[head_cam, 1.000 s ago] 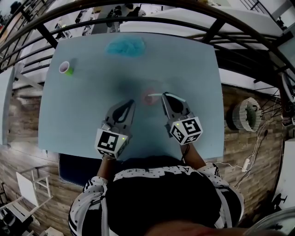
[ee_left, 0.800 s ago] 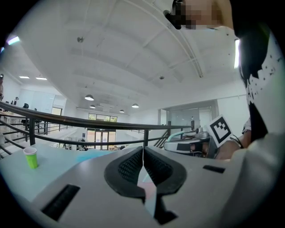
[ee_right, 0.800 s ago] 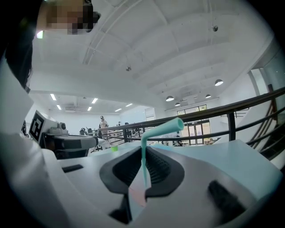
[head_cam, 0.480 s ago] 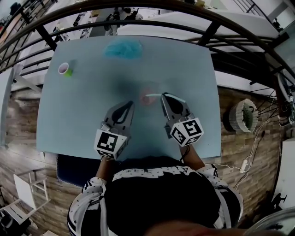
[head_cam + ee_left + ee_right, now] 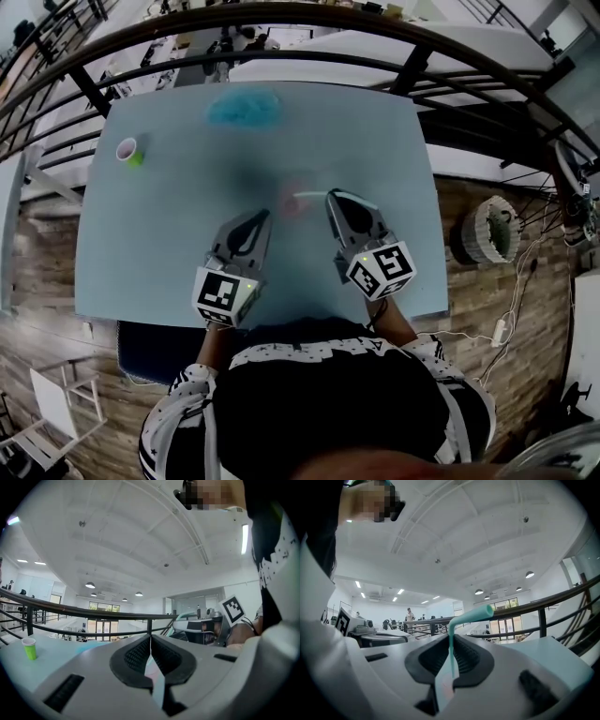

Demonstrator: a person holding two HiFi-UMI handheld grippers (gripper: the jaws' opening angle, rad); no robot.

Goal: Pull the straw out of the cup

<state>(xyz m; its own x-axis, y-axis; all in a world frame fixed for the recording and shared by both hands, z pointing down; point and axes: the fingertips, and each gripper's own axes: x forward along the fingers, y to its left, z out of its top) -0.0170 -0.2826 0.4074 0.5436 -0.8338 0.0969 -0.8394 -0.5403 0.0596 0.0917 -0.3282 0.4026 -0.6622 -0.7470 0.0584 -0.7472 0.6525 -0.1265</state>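
Your right gripper [image 5: 332,196] was clamped shut on the teal bent straw [image 5: 471,615], just beside the pink cup [image 5: 292,202] on the table [image 5: 169,206]. Your left gripper [image 5: 266,214] was closed with nothing between its jaws.

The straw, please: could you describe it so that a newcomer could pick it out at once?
On the pale blue table, look near the middle, at the right gripper. The straw is pinched between its jaws, next to a faint pinkish cup. It alone is thin, pale teal and bent near its end.
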